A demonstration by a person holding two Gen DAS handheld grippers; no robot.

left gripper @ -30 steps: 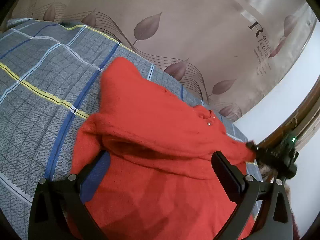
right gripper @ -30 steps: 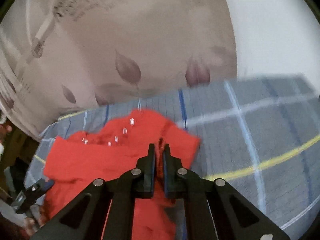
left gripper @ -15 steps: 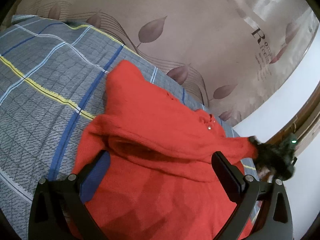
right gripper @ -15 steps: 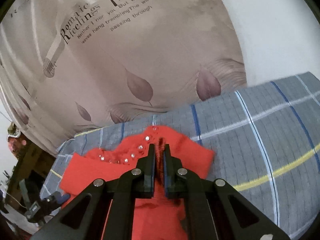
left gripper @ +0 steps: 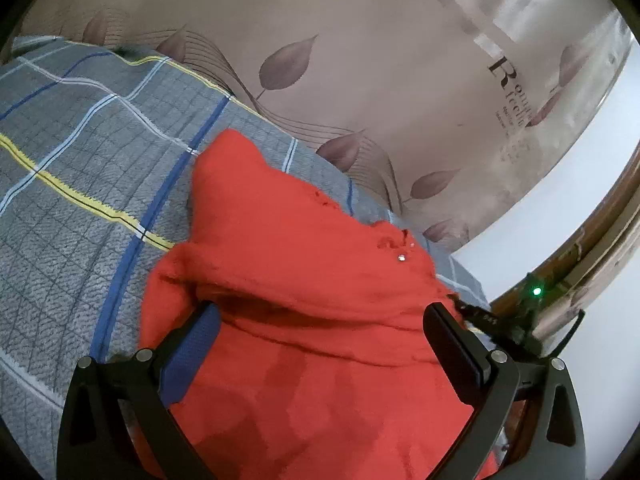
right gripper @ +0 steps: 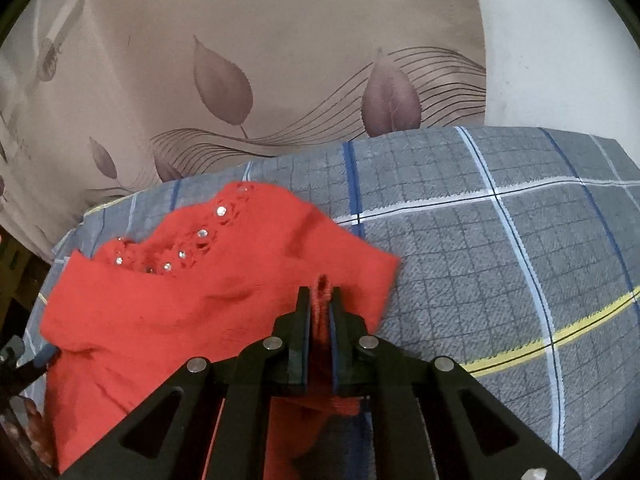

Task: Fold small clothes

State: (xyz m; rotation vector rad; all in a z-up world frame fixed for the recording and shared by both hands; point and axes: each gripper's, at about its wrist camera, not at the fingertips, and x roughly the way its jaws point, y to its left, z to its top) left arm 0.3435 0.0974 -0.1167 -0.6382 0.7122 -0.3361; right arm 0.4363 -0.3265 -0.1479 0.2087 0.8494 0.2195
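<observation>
Red knit top [right gripper: 208, 304] lies on the plaid blanket [right gripper: 500, 264]. Your R gripper [right gripper: 320, 300] pinches its edge, jaws starting to open; L gripper [left gripper: 320, 320] wide, empty. Lay it flat, corners aligned, before release.

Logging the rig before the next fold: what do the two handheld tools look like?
Both are matte black. The left tool has angular, cut-out fingers with silver screws and blue pads. The right tool matches: black fingers, silver screws, blue pad edges. In the left wrist view, a green light glows on the right tool's body.

Red sweater [right gripper: 192, 304]; grey plaid blanket [right gripper: 500, 264]; beige leaf-print curtain [right gripper: 280, 60]
</observation>
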